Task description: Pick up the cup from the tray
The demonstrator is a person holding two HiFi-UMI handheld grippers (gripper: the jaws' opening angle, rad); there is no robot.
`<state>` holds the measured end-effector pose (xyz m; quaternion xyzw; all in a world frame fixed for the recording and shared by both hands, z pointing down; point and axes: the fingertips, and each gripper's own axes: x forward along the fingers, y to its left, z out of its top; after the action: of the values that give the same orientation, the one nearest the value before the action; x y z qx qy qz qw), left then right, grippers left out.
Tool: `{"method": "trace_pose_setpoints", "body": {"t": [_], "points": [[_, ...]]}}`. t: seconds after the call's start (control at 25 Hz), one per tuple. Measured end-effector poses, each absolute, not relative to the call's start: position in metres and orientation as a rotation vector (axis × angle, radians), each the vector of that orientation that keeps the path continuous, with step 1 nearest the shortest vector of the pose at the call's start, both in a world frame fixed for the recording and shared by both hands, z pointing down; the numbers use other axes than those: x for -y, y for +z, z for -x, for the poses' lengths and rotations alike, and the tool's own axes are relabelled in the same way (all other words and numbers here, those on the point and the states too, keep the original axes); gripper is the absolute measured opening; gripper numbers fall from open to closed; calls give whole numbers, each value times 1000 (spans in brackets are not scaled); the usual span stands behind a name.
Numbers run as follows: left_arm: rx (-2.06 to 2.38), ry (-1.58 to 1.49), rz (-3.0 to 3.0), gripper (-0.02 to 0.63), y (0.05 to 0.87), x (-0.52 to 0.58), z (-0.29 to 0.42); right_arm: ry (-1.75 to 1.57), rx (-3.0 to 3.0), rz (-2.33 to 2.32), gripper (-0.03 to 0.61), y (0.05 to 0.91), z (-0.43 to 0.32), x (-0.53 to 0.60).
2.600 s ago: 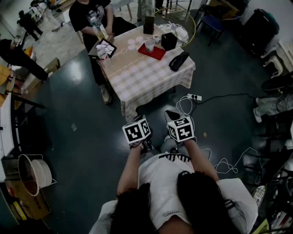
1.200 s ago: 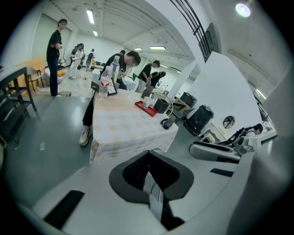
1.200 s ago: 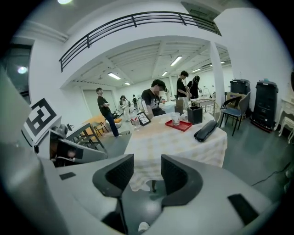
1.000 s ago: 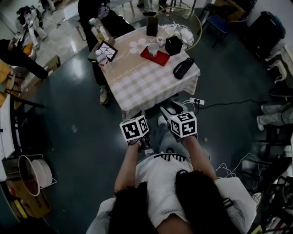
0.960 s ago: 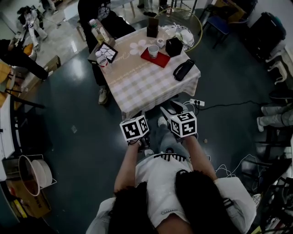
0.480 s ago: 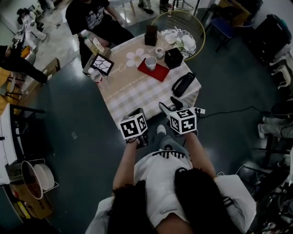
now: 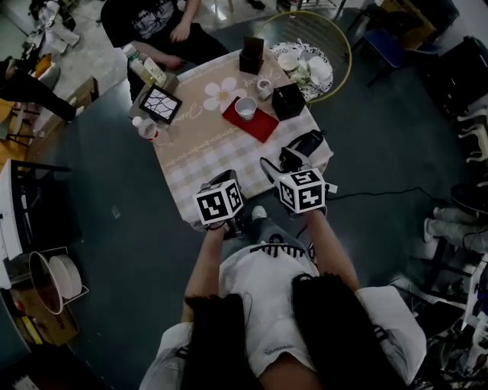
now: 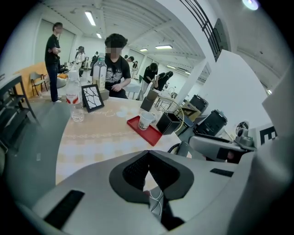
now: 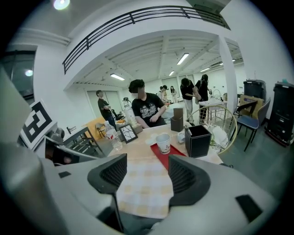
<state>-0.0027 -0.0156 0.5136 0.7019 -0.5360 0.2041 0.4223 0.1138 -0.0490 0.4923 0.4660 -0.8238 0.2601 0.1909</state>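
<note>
A white paper cup (image 7: 245, 108) stands upright on a red tray (image 7: 258, 126) on the far half of a table with a checked cloth (image 7: 206, 156). Both grippers hover at the table's near edge, well short of the tray. My left gripper (image 7: 220, 181) is shut with nothing between its pads; its view shows the cup (image 8: 146, 120) and tray (image 8: 154, 136) ahead to the right. My right gripper (image 7: 280, 161) is open, its jaws opening, with nothing between them. The cup (image 9: 163, 142) and tray (image 9: 161, 159) lie straight ahead of it.
Right of the tray stands a black box (image 7: 288, 100); a black bag (image 7: 305, 145) lies at the near right corner. A small cup (image 7: 264, 89), a brown box (image 7: 252, 55), a photo frame (image 7: 161, 104) and bottles (image 7: 142, 128) also stand there. A person (image 7: 152, 23) sits opposite.
The table has come nearer in the head view. Both grippers have moved forward from over the floor to the table's near edge.
</note>
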Motion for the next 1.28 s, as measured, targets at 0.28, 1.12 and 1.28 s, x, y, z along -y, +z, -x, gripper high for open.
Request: {"method": "trace_pose_setpoints", "body": {"t": [0.28,1.12,1.28], "points": [[1363,535,-1716,8,523,30,12,691,2343,-1249,317,498,-100,69],[1310,555,-1644,8,555,133,41,615,2262,-1241,378,537,-66,175],[1298,580,-1610,8,567,147,46,587,2226,-1252,394,554,-62,192]]}}
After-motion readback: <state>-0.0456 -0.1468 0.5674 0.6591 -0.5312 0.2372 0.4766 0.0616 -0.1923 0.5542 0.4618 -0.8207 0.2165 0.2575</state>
